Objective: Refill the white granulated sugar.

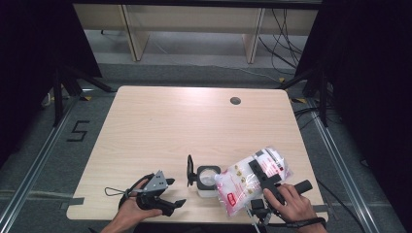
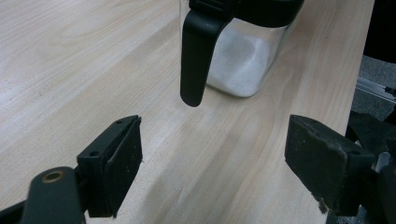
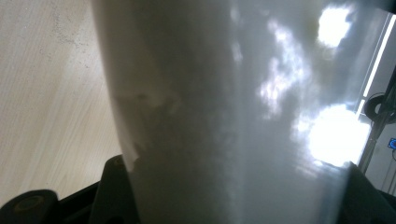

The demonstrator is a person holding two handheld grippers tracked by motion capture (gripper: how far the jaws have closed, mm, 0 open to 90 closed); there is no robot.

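A clear square jar [image 1: 208, 181] of white powder stands near the table's front edge, its black lid [image 1: 189, 171] flipped up on the left. In the left gripper view the jar [image 2: 243, 65] is just ahead, with the lid's flap [image 2: 196, 56] hanging down in front. My left gripper [image 1: 176, 191] lies left of the jar, open and empty [image 2: 215, 163]. My right gripper [image 1: 260, 175] is shut on a clear plastic bag [image 1: 248, 182] of white grains with red print, which leans with its lower end against the jar's mouth. Up close, the bag [image 3: 233, 112] sits between the jaws.
The light wooden table [image 1: 170, 126] has a round cable hole [image 1: 235, 101] at the back right. Black stand legs [image 1: 65, 87] rise off the floor on both sides. A "5" mark [image 1: 78, 131] is on the floor to the left.
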